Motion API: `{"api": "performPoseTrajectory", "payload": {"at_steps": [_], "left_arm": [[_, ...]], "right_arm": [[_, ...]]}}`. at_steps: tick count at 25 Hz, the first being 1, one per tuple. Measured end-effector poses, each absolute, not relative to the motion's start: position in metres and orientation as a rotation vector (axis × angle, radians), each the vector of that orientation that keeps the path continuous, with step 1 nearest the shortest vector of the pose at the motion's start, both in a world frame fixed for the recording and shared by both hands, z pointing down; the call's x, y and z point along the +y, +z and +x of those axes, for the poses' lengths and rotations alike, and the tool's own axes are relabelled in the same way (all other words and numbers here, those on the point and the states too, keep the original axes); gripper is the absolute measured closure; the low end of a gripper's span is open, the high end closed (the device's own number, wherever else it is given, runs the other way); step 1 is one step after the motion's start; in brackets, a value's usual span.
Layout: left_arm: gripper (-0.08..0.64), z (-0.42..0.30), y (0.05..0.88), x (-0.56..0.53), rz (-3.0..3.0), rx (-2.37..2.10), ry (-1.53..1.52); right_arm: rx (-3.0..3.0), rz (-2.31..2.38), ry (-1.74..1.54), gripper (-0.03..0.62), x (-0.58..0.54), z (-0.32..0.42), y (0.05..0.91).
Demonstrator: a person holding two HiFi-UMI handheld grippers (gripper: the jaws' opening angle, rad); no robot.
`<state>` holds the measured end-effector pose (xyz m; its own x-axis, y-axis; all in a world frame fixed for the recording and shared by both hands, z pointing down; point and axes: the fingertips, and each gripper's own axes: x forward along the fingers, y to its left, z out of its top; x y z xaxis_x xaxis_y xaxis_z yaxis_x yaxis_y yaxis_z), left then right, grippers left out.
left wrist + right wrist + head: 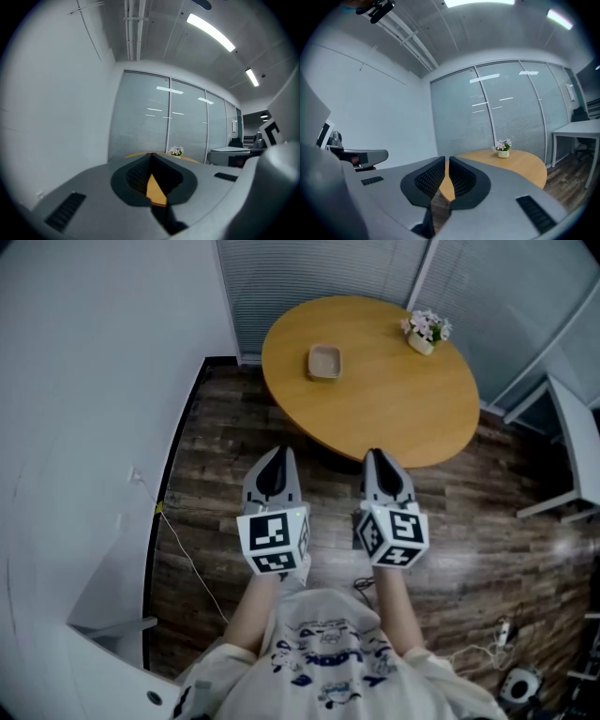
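Standing short of the round table (394, 427), the person holds both tools low before the torso, over the plank floor (225, 427), neither touching anything. Left gripper (278, 457): jaws together at the tips, nothing between them. Right gripper (380, 460): jaws drawn in to a thin slit, likewise empty. Both point forward at the table's near edge, side by side and level, forearms tucked in, wrists straight; judged a neutral carrying posture, not a reach. Nearest item is the shallow tan dish (324, 362), lying on the table's far left part, well apart from the jaws. Flower pot (424, 334) stands near the far right rim, apart from the dish.
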<state>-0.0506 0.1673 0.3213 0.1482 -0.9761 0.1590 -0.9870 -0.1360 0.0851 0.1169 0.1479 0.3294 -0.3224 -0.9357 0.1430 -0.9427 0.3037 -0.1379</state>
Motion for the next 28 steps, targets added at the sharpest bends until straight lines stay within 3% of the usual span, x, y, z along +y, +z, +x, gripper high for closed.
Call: {"api": "performPoseTrajectory", "payload": {"at_steps": [28], "left_arm": [[0.557, -0.090, 0.357, 0.023, 2.207, -1.893, 0.144]], "right_arm": [[-2.411, 1.818, 0.400, 0.565, 0.006, 0.087, 0.370]]}}
